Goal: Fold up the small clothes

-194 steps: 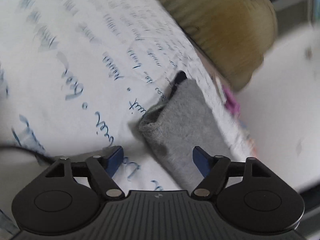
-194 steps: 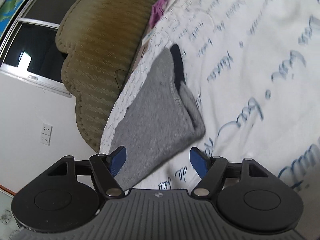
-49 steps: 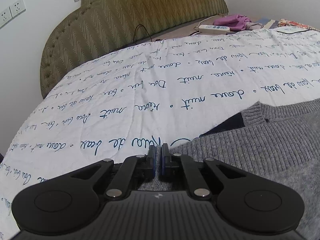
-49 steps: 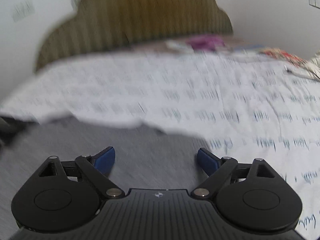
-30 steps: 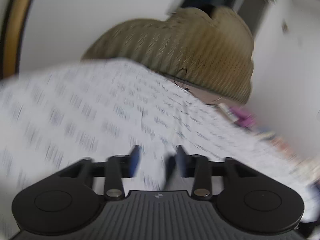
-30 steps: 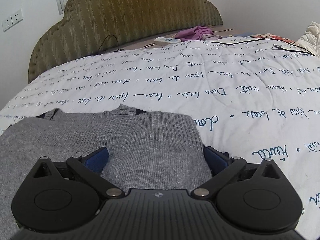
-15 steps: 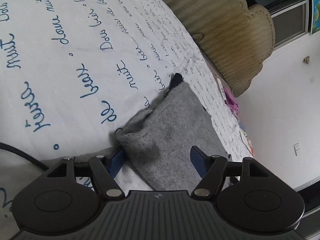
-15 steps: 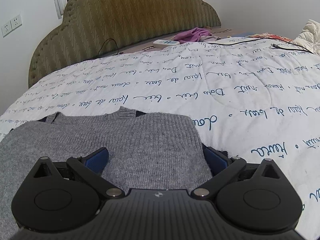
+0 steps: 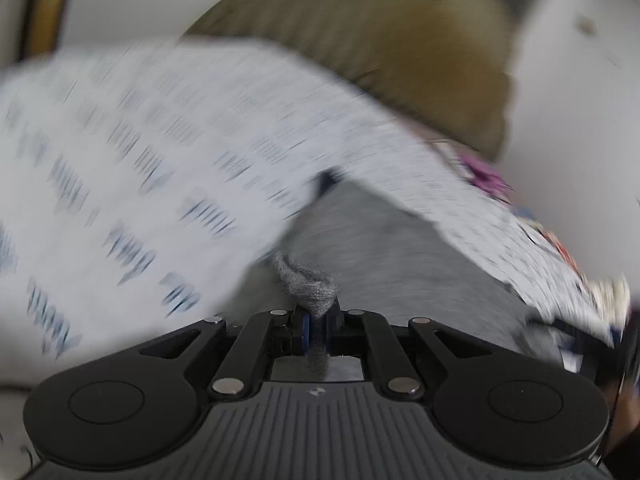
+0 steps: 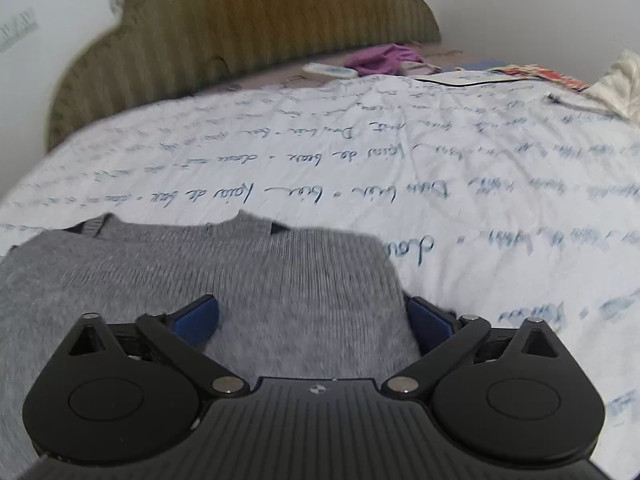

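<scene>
Left wrist view is badly motion-blurred, but my left gripper (image 9: 316,326) has just snapped closed and is pinching a bunched fold of the grey sweater (image 9: 384,236) between its blue pads. A knot of knit sticks up just above the jaws.

The rest of the sweater lies flat on the white bedspread (image 9: 132,152) with blue script, running away from me toward the olive headboard (image 9: 400,48).

Right wrist view is sharper: my right gripper (image 10: 312,318) has its jaws spread wide, hovering at the sweater's near right corner. Left pad is over the knit, right pad just off its edge over the bedspread. Nothing pinched there. Collar lies at the far edge. Purple cloth (image 10: 384,58) near the headboard, well apart.
</scene>
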Tool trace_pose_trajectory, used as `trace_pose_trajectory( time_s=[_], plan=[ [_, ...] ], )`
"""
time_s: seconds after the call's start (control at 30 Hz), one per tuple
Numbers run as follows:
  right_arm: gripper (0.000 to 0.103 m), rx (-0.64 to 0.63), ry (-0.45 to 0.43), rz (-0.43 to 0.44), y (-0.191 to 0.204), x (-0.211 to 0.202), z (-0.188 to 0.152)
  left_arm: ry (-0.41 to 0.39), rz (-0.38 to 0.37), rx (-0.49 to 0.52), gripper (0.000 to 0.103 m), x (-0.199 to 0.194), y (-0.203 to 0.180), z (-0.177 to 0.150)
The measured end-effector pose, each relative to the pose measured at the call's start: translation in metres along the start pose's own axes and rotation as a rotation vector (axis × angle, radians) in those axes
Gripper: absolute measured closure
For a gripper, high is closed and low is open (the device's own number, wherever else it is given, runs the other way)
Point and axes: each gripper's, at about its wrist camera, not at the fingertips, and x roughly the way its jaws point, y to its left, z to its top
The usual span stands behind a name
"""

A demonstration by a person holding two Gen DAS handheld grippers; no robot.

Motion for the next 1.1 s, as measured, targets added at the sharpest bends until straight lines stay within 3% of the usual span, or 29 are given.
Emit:
trace_pose_trajectory(
  time_s=[0.07,0.27,0.37,0.5,0.7,0.77,0.8,0.83,1.0,1.1],
  plan=[
    [0.002,0.033,0.002,0.042,0.020,-0.012,0.018,-0.043,-0.035,0.128,0.096,-0.009,-0.025,-0.004],
    [0.002,-0.015,0.226,0.531,0.131,-0.017,0.054,-0.062,-0.107,0.368,0.096,-0.011,-0.076,-0.028],
    [0.003,0.008,0.364,0.682,0.174,0.002,0.060,-0.055,-0.108,0.402,0.096,-0.008,-0.080,-0.037],
    [0.007,-0.058,0.447,0.607,0.217,0.028,0.057,-0.035,-0.119,0.448,0.096,-0.008,-0.082,-0.044],
    [0.016,-0.220,0.464,0.554,0.262,0.045,0.049,-0.021,-0.130,0.520,0.096,-0.005,-0.090,-0.055],
    [0.030,-0.297,0.452,0.552,0.272,0.046,0.043,-0.012,-0.127,0.514,0.096,-0.002,-0.090,-0.056],
    [0.052,-0.338,0.450,0.529,0.276,0.050,0.040,-0.006,-0.125,0.507,0.096,-0.001,-0.089,-0.055],
    [0.066,-0.367,0.454,0.498,0.276,0.054,0.038,0.002,-0.119,0.500,0.096,0.000,-0.088,-0.055],
    [0.081,-0.262,0.408,0.581,0.236,0.050,0.043,0.004,-0.108,0.500,0.096,-0.006,-0.088,-0.055],
    [0.083,-0.172,0.381,0.625,0.208,0.047,0.047,0.034,-0.191,0.464,0.096,-0.018,-0.088,-0.048]
  ],
)
